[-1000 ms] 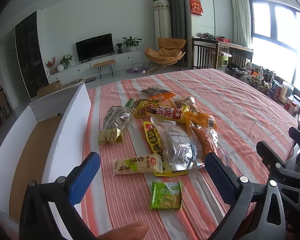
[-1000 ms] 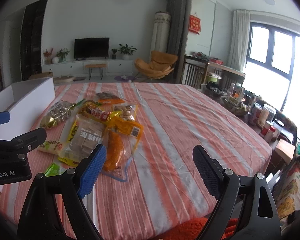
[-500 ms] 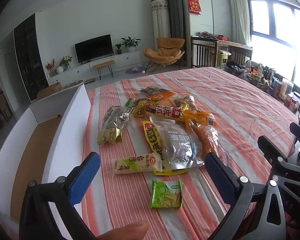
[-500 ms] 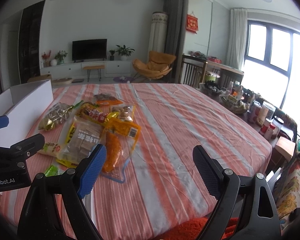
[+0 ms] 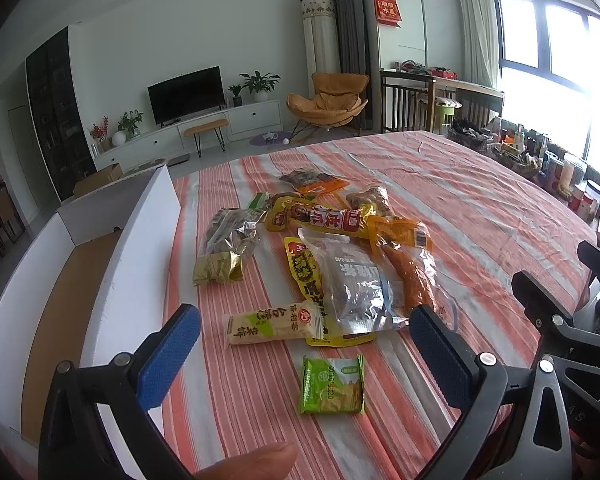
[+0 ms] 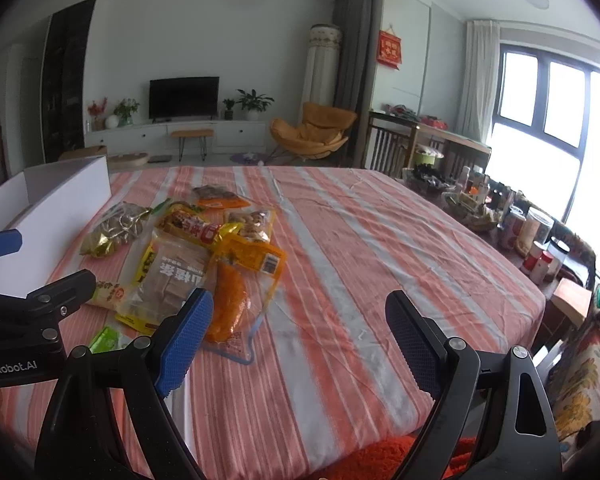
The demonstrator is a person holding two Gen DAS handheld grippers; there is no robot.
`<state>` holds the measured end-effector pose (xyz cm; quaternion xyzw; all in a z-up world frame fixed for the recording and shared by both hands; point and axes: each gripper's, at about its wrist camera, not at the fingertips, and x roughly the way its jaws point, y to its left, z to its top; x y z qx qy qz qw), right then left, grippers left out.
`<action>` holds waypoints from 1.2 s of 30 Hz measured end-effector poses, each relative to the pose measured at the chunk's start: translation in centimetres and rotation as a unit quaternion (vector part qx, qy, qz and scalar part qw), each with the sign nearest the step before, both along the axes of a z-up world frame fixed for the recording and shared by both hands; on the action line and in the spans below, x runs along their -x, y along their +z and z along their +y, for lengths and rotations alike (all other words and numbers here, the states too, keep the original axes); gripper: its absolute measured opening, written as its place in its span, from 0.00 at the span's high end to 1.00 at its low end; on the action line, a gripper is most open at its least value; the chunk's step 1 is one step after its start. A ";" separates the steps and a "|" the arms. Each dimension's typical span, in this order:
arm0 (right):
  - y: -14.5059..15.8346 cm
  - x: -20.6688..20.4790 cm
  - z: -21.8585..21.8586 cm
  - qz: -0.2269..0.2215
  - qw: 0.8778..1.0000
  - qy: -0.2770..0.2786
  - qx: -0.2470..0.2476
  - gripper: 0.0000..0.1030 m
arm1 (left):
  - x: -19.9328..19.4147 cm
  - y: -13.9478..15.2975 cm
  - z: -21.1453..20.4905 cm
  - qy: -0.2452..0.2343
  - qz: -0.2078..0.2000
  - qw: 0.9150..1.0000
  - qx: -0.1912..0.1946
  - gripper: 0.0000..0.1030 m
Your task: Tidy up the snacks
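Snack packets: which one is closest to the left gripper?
The small green packet, lying alone just ahead of the left gripper. The other packets lie farther up the cloth.

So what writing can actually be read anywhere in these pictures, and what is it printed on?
"GenRobot.AI": on the black body of the left gripper, its first letter cut off at the picture's edge.
Snack packets: large Chinese characters, too distorted to quote safely.
Small green packet: print too blurred.
Red wall hanging: characters too small.

Both tongs are chunky black plastic with silver screws — left tongs (image 5: 306,354), right tongs (image 6: 300,338). Blue textured pads (image 5: 168,356). White "GenRobot.AI" lettering on one — neat.
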<state>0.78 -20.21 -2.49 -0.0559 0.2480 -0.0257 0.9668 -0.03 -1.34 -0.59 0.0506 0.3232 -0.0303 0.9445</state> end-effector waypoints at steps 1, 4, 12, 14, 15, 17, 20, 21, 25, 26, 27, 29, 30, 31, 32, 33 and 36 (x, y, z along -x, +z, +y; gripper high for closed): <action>0.0 0.0 0.0 0.000 1.000 0.001 0.000 0.12 | 0.0 0.0 0.0 0.000 -0.001 1.000 -0.001 0.00; -0.1 0.1 0.1 0.000 1.000 0.001 0.000 0.12 | 0.0 0.0 0.0 0.000 -0.001 1.000 -0.001 0.00; -0.4 -0.1 0.3 0.006 1.000 0.000 -0.001 0.12 | -0.1 -0.3 -0.1 -0.001 0.003 1.000 -0.003 0.00; -0.4 -0.1 0.2 0.007 1.000 0.001 -0.001 0.12 | -0.1 -0.3 -0.1 -0.001 0.003 1.000 -0.005 0.00; -0.4 -0.1 0.2 0.007 1.000 0.001 -0.001 0.12 | -0.1 -0.4 -0.1 -0.002 0.004 1.000 -0.005 0.00; -0.4 -0.1 0.3 0.007 1.000 0.001 -0.001 0.12 | -0.1 -0.4 -0.1 -0.001 0.004 1.000 -0.004 0.00; -0.5 -0.1 0.3 0.007 1.000 0.000 -0.001 0.12 | -0.1 -0.4 -0.2 -0.001 0.003 1.000 -0.005 0.00; -0.4 -0.1 0.3 0.007 1.000 0.000 -0.001 0.12 | -0.1 -0.4 -0.2 -0.001 0.003 1.000 -0.005 0.00; -0.5 -0.2 0.3 0.008 1.000 0.001 -0.002 0.12 | -0.2 -0.5 -0.2 -0.001 0.005 1.000 -0.005 0.00; -0.5 -0.2 0.3 0.008 1.000 0.001 -0.002 0.12 | -0.2 -0.6 -0.2 -0.001 0.006 1.000 -0.006 0.00; -0.5 -0.2 0.2 0.008 1.000 0.001 -0.001 0.12 | -0.3 -0.6 -0.2 -0.001 0.007 1.000 -0.006 0.00; -0.5 -0.2 0.3 0.009 1.000 0.001 -0.002 0.12 | -0.4 -0.7 -0.2 -0.001 0.008 1.000 -0.007 0.00; -0.5 -0.2 0.3 0.009 1.000 0.001 -0.002 0.12 | -0.4 -0.7 -0.2 -0.002 0.009 1.000 -0.008 0.00; -0.5 -0.1 0.3 0.008 1.000 0.001 -0.002 0.12 | -0.4 -0.7 -0.2 -0.001 0.009 1.000 -0.007 0.00; -0.5 -0.2 0.3 0.008 1.000 0.001 -0.002 0.12 | -0.4 -0.8 -0.2 -0.001 0.010 1.000 -0.007 0.00; -0.5 -0.2 0.2 0.008 1.000 0.001 -0.001 0.12 | -0.4 -0.9 -0.2 -0.001 0.011 1.000 -0.007 0.00; -0.5 -0.2 0.2 0.009 1.000 0.001 -0.001 0.12 | -0.6 -1.2 -0.2 -0.001 0.017 1.000 -0.009 0.00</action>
